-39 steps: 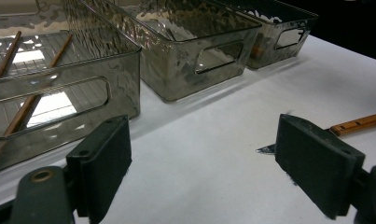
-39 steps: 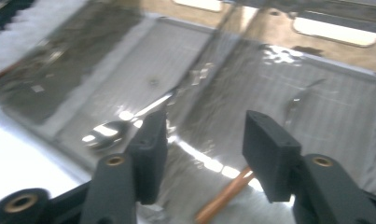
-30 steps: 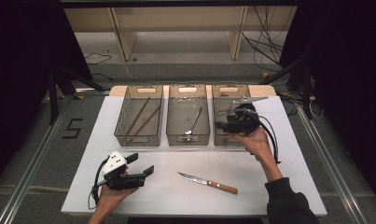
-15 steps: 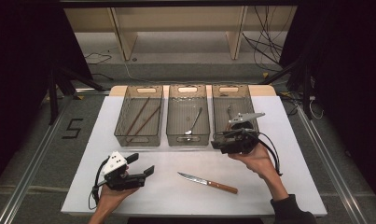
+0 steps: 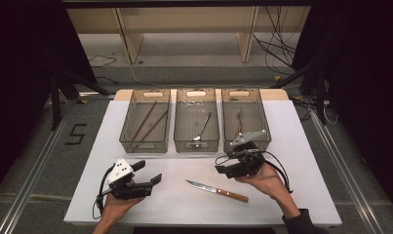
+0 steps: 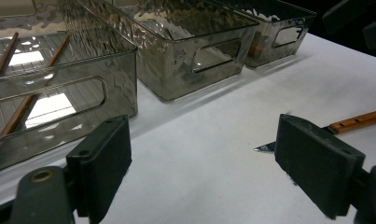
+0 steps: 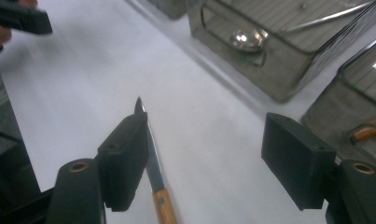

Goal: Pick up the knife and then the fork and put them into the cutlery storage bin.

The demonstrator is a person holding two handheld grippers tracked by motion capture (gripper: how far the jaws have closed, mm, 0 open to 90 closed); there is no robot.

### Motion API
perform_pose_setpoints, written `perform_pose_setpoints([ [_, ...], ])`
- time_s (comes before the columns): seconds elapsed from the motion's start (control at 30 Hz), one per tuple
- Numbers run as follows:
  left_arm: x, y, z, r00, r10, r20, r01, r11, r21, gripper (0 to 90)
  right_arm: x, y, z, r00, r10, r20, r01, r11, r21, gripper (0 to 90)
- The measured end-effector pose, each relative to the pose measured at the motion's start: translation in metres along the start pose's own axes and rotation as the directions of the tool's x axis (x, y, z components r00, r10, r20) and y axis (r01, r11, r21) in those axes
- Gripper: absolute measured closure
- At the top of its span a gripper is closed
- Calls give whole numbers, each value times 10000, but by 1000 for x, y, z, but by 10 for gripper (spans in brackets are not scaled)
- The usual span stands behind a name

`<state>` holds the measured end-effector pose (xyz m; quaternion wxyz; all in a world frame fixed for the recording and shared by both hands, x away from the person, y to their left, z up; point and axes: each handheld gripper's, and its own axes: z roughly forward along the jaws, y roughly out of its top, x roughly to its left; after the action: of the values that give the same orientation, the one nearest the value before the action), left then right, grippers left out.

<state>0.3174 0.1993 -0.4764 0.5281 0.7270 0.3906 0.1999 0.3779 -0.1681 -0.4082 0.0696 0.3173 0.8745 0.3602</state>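
Reaching for the knife is the step we judge to be in hand. Our right gripper [image 5: 222, 170], at the lower right of centre in the high view, has its jaws wide apart with nothing between them; they have just been opening. In the right gripper view the knife [image 7: 154, 175] lies at the lower left of the frame, its blade passing behind the left jaw and its wooden handle running out at the bottom edge, so it is beside the gap and not inside it. In the high view the knife [image 5: 217, 190] rests flat on the white table [image 5: 301, 146], just below and left of this gripper, with the blade tip toward the left.

Our left gripper [image 5: 150, 176], at the lower left of the high view, is also fully open and empty, and hovers over bare table.

Farther up stand three trays: the left tray [image 5: 123, 135] with chopsticks, the middle tray [image 5: 178, 131] with a spoon, the right tray [image 5: 265, 124] with cutlery.

Next we should shift the right gripper sideways until the wooden handle sits between the jaws, lower it, and close. Because the knife lies so flat, the pads must come very near the table.
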Motion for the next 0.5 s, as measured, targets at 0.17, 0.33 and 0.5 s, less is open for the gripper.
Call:
perform_pose_setpoints([
  [0.17, 0, 0, 0, 10000, -1, -9, 1, 10000, -8, 182, 3, -8, 5, 9999, -104, -116, 112, 9977, 662, 326],
  [0.33, -1, 0, 0, 10000, 36, 1, -36, 10000, 14, 182, 8, -15, 11, 9991, -396, -145, 412, 9901, 1339, 340],
  [0.5, 0, 0, 0, 10000, 36, -9, -36, 10000, 6, 182, 16, -22, 19, 9978, -621, -234, 656, 9763, 2061, 358],
])
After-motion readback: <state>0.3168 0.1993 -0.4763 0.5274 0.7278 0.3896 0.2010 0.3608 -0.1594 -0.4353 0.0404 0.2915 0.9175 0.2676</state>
